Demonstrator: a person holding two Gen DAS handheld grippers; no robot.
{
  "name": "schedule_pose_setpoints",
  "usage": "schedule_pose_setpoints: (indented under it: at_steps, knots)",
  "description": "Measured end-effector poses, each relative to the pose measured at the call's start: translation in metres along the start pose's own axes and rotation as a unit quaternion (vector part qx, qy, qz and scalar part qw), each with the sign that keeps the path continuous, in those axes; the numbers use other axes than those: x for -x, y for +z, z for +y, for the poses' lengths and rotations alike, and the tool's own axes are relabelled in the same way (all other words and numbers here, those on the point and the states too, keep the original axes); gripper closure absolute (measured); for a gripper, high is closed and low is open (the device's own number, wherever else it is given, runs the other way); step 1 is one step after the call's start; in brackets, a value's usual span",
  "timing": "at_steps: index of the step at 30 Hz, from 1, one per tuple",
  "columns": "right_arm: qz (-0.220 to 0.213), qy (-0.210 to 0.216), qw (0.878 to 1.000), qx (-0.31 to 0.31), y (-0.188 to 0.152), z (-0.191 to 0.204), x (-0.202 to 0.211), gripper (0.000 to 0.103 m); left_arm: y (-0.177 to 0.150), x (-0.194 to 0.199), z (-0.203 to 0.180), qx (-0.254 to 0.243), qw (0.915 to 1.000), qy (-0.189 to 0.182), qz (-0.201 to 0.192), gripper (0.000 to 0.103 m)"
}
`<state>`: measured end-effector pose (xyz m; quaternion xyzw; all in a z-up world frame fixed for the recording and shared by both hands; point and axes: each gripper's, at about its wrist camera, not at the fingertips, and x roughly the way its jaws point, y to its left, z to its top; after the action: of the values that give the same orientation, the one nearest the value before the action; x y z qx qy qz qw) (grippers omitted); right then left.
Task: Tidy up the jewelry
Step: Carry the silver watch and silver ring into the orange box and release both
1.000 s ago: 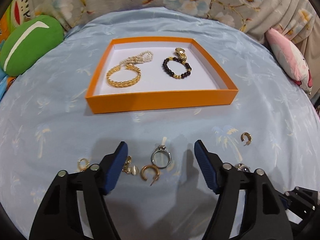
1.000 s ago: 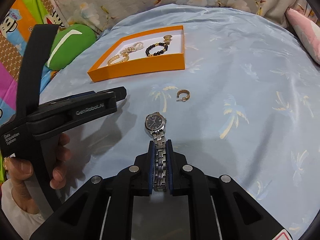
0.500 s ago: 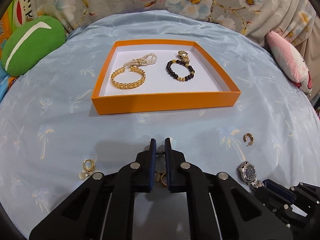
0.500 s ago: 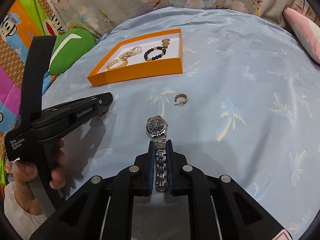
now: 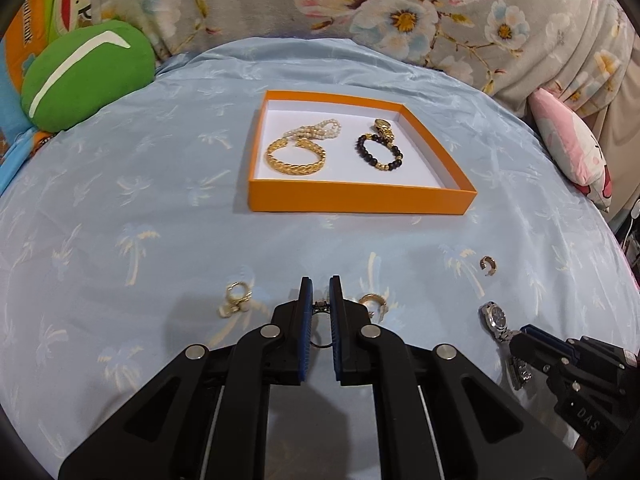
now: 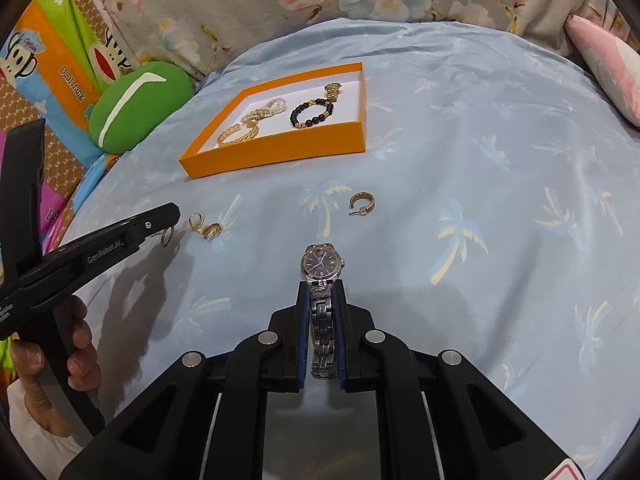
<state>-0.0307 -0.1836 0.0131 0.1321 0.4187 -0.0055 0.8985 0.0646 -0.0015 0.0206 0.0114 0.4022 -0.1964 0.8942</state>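
Observation:
My left gripper (image 5: pixel 320 292) is shut on a silver ring (image 5: pixel 320 310) and holds it just above the blue sheet. My right gripper (image 6: pixel 323 292) is shut on the band of a silver watch (image 6: pixel 322 266) with a dark face; the watch also shows in the left wrist view (image 5: pixel 495 316). An orange tray (image 5: pixel 360 202) farther back holds a gold bracelet (image 5: pixel 296 158), a pearl strand (image 5: pixel 316 130) and a black bead bracelet (image 5: pixel 380 152). Loose gold earrings lie on the sheet: one (image 5: pixel 372 302) right of my left fingers, one (image 5: pixel 236 298) to their left, one (image 5: pixel 488 264) farther right.
A green cushion (image 5: pixel 84 80) lies at the far left and a pink pillow (image 5: pixel 572 152) at the far right. Floral fabric (image 5: pixel 400 8) backs the bed. In the right wrist view the left gripper (image 6: pixel 152 228) sits at the left, near the earrings (image 6: pixel 206 226).
My left gripper has closed on the silver ring and lifted it, moving back from the tray. My right gripper keeps its hold on the watch and has raised it slightly.

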Motion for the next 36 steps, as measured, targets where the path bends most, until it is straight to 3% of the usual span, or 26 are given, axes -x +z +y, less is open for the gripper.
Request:
schedule_pose_setpoints:
  at_steps: [10,14,20,28,36]
  knots:
    - [-0.019,0.009,1.0,0.002,0.01,0.005,0.013,0.093,0.004,0.023,0.002,0.004,0.9998,-0.008,-0.016,0.095]
    - [-0.038,0.016,0.999,0.017,0.033,0.011,0.02,0.093,0.02,0.024,0.0,0.001,0.9998,-0.008,-0.021,0.095]
    - [-0.086,0.017,0.995,0.043,0.096,0.024,0.018,0.093,0.063,0.006,-0.006,-0.007,0.9995,-0.003,-0.03,0.095]
    - [-0.094,0.055,0.993,0.039,0.165,0.026,-0.029,0.093,0.114,-0.036,-0.018,-0.018,0.9994,-0.001,-0.03,0.095]
    - [-0.051,0.059,0.997,0.025,0.167,0.017,-0.086,0.093,0.117,-0.084,-0.03,-0.022,0.9997,-0.012,-0.001,0.095]
